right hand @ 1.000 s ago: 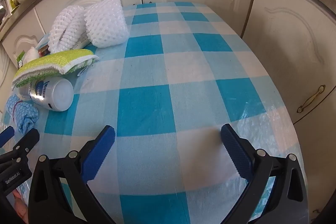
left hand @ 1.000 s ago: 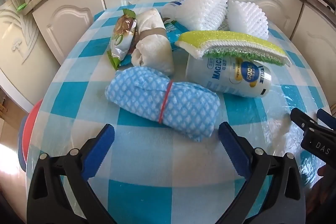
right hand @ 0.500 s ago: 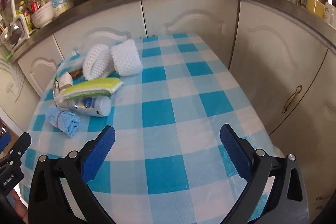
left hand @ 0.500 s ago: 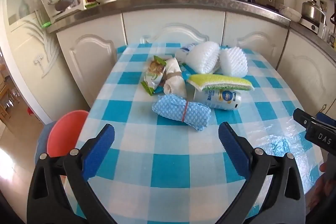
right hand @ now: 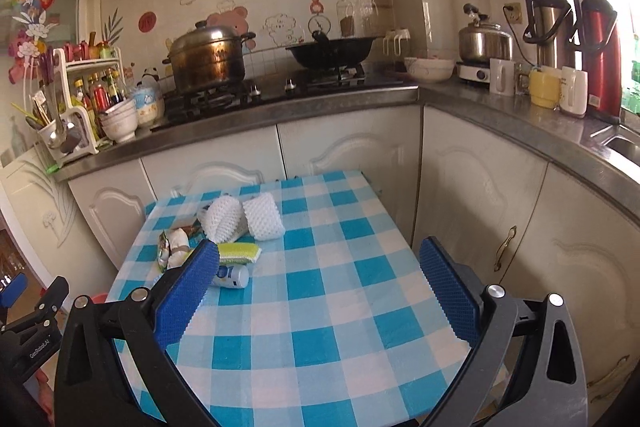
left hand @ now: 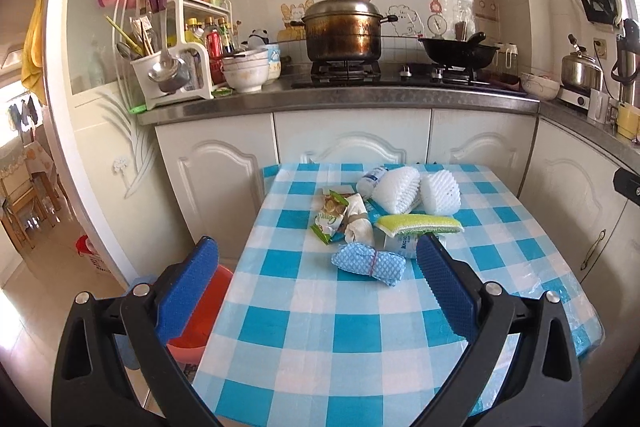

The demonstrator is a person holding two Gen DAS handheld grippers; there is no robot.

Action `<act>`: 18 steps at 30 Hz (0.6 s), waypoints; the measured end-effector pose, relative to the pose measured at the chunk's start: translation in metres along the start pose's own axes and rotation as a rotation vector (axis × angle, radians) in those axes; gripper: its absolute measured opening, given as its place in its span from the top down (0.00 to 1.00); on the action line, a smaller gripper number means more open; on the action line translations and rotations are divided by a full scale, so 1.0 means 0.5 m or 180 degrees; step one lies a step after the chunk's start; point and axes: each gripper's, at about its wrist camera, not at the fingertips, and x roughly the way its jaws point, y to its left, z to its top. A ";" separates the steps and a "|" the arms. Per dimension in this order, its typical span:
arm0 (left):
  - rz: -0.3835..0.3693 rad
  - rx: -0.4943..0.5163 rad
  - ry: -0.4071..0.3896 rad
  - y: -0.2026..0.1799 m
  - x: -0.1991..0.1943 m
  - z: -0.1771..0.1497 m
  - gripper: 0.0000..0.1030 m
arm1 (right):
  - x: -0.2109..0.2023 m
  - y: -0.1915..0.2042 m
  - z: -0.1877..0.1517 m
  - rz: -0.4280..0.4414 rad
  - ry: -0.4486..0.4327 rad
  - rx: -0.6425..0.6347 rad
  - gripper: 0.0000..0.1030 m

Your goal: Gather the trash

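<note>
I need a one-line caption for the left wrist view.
Open left gripper above a checked table with a rolled blue cloth, sponge and wrappers.

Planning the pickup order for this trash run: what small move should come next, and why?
Probably bring the left hand-held gripper forward and down toward the snack wrapper. Both grippers are open and empty, well back from the pile, and the red bin sits at the table's left.

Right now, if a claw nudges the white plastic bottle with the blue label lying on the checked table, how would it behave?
The white plastic bottle with the blue label lies on its side, so it would probably roll. The yellow-green sponge seems to rest on it and might slide off. Its smooth plastic could slip in a claw; its fill and weight can't be judged.
</note>
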 end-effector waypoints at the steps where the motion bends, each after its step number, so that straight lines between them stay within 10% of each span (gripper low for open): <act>1: 0.0012 0.0006 -0.0027 0.009 -0.008 0.005 0.03 | -0.011 -0.001 0.006 0.0003 -0.0032 -0.0003 0.04; 18: 0.0324 -0.0296 -0.0251 0.142 -0.094 0.017 0.03 | -0.162 0.030 0.043 0.0212 -0.0561 -0.0128 0.04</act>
